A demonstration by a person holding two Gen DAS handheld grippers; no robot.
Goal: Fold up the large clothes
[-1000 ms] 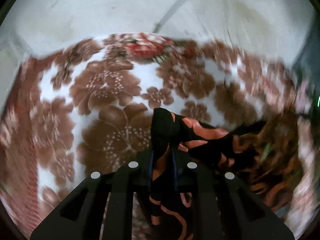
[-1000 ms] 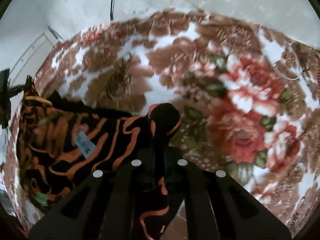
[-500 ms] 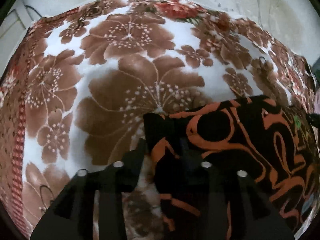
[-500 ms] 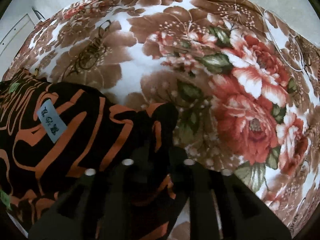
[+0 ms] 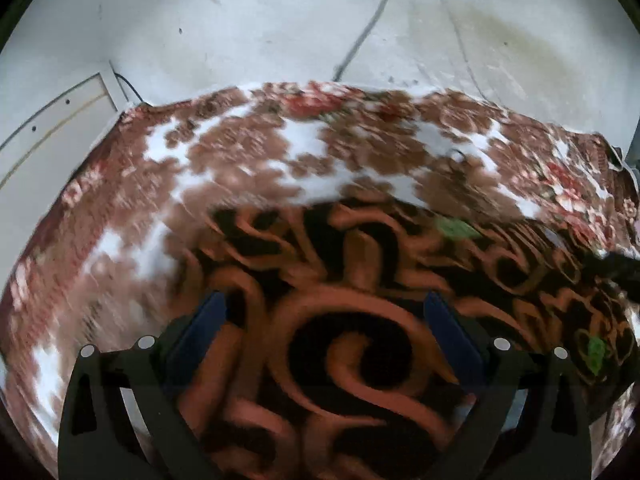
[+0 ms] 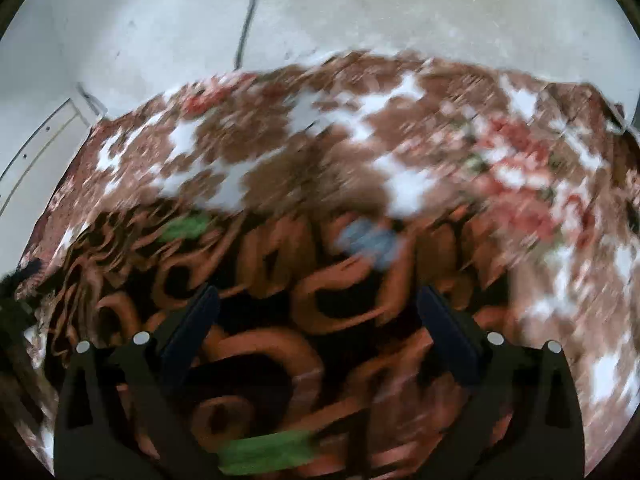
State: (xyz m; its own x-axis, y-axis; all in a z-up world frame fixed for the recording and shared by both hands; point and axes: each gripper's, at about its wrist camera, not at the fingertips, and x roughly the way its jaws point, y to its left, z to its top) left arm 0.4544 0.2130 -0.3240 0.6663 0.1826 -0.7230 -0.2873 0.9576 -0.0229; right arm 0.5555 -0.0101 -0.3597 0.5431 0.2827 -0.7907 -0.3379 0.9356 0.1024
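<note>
A black garment with orange swirls [image 5: 400,248] lies spread on a floral blanket [image 5: 240,152]. My left gripper [image 5: 325,300] hovers over it, jaws opening and wide apart, and no cloth is pinched between the blue pads. In the right wrist view the same garment [image 6: 256,272] shows a pale blue label [image 6: 370,242] near its far edge. My right gripper [image 6: 318,292] is also opening wide above the cloth and holds nothing. Both views are blurred by motion.
The brown, white and red floral blanket [image 6: 280,140] covers the floor beyond the garment. Past its far edge lies bare pale floor [image 5: 240,20] with a dark cable [image 5: 360,40]. A pale board [image 5: 48,128] sits at the far left.
Both grippers were shut on folds of the garment, carried it over the blanket, then let go. Their jaws now stand wide and both have pulled back, so more floor shows.
</note>
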